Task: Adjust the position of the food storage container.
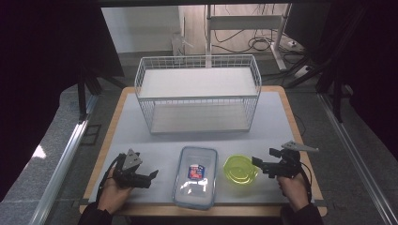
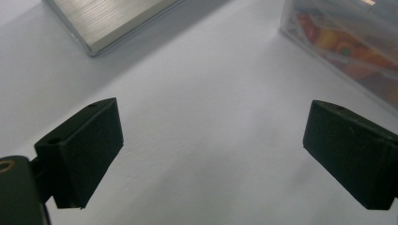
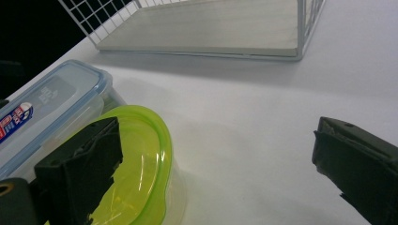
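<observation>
The rack (image 1: 197,93) at upper centre is white-coated wire with pale, brushed-looking shelf boards. At lower centre, the box (image 1: 195,177) is clear glossy plastic with a printed label. The bowl (image 1: 240,169) beside it is translucent yellow-green plastic, smooth and shiny. The mat (image 1: 277,122) looks matt grey-white; the table (image 1: 286,101) edge looks wooden.
</observation>
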Demonstrator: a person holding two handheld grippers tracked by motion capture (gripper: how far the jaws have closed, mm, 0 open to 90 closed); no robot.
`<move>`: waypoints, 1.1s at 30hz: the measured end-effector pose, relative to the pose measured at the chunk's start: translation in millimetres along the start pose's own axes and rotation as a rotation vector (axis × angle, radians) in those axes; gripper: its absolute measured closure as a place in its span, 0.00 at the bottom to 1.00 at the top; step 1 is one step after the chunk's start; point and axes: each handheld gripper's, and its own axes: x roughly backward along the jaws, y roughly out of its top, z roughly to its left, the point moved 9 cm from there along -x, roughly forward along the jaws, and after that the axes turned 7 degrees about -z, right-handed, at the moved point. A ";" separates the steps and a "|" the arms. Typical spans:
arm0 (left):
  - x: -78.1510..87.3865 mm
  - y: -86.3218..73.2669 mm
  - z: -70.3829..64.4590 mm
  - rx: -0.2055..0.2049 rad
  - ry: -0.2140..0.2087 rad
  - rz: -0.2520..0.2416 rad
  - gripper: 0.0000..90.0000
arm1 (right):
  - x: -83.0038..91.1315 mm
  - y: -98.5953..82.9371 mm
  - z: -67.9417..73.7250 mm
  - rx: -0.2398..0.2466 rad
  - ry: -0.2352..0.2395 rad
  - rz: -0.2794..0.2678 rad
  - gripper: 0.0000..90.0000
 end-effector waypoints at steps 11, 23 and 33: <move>0.1 2.3 -0.8 0.052 -0.025 -0.032 0.05 | -5.2 -0.7 4.4 0.029 -0.034 0.011 0.02; -0.1 4.0 -2.3 0.056 -0.041 -0.050 0.04 | -0.5 1.5 10.7 0.126 -0.022 0.045 0.08; -0.7 5.4 -5.0 0.064 -0.065 -0.062 0.04 | 5.6 11.0 36.1 0.267 -0.008 0.056 0.48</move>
